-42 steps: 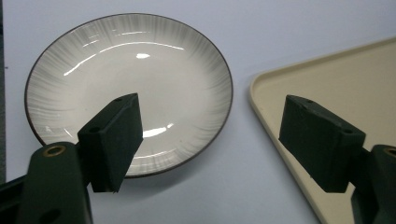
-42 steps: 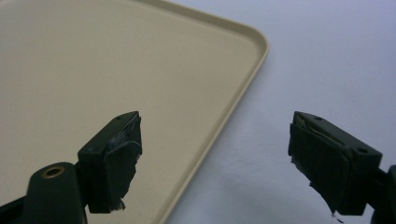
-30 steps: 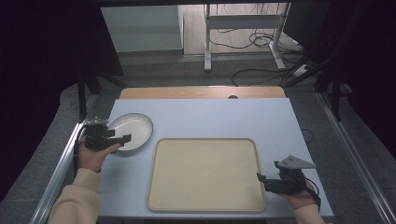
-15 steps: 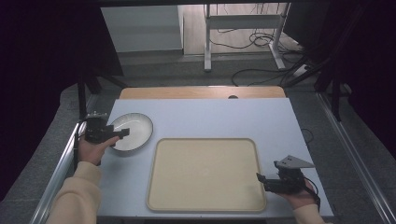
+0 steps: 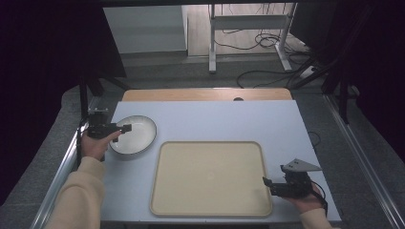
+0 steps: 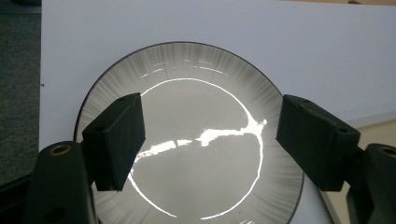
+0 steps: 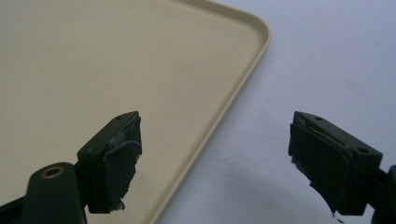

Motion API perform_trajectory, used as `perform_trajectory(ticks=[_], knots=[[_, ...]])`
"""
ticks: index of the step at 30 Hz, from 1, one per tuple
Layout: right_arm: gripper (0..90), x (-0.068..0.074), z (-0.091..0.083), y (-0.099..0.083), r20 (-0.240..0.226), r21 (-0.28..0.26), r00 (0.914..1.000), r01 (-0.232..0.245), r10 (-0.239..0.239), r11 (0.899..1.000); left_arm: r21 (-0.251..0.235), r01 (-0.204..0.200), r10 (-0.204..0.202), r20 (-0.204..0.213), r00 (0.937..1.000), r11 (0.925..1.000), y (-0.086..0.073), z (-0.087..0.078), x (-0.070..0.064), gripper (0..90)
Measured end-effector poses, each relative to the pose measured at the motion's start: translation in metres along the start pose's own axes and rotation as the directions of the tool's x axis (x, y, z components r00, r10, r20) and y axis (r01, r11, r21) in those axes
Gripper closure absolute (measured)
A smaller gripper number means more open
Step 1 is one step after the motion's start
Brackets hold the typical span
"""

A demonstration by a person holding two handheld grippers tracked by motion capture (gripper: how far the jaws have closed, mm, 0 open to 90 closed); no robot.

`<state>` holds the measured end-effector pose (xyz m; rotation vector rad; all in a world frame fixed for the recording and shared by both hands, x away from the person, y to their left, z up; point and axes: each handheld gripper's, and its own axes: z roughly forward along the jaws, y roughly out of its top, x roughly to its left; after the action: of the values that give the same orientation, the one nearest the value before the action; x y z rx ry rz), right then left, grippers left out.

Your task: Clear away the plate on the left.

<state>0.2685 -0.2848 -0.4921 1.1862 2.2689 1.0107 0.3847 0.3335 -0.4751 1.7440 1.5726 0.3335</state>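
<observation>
**Glazed plate to be taken by its rim**

The plate (image 5: 133,135) lies flat on the table (image 5: 215,119), at the left and just beyond the near-left corner of the beige tray (image 5: 210,177), apart from it. The left gripper (image 6: 210,140) is held above the plate with its jaws spread wide, nothing between them; in the left gripper view the jaws stand over the plate's shiny centre, not at its edge. The right gripper (image 7: 215,158) is also spread and holds nothing, astride the tray's right rim.

The plate is judged to be ceramic: stiff, fairly heavy for its size, breakable if dropped, and slippery, as the bright glare on the glaze suggests. The flat centre offers no hold. A grip is best taken at the raised rim, one jaw above and one below, firmly closed, and the plate kept level when lifted.
</observation>
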Motion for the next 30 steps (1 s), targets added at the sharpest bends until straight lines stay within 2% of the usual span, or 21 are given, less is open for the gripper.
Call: perform_trajectory(ticks=[9,13,17,24,30], knots=[[17.4,0.000,0.001,-0.002,0.003,0.007,1.0000,0.005,-0.005,1.000,0.016,0.008,-0.008,-0.012,0.9999,0.9998,0.005,0.002,0.010,23.7],[17.4,-0.001,-0.001,-0.003,0.004,0.006,1.0000,0.000,0.000,1.000,0.009,0.029,-0.029,-0.007,0.9995,0.9995,0.005,-0.001,0.015,23.7],[17.3,0.000,-0.001,-0.002,0.005,0.003,1.0000,0.003,-0.003,1.000,0.017,0.043,-0.042,-0.032,0.9986,0.9989,0.003,-0.002,0.022,23.7],[17.3,0.000,0.002,-0.002,0.005,0.013,1.0000,0.008,-0.008,1.000,0.023,0.089,-0.087,-0.052,0.9948,0.9958,0.000,-0.004,0.034,23.7],[17.4,-0.001,0.001,-0.002,0.008,0.013,1.0000,0.000,0.000,1.000,0.029,0.113,-0.111,-0.046,0.9927,0.9932,-0.002,-0.003,0.042,23.9]])
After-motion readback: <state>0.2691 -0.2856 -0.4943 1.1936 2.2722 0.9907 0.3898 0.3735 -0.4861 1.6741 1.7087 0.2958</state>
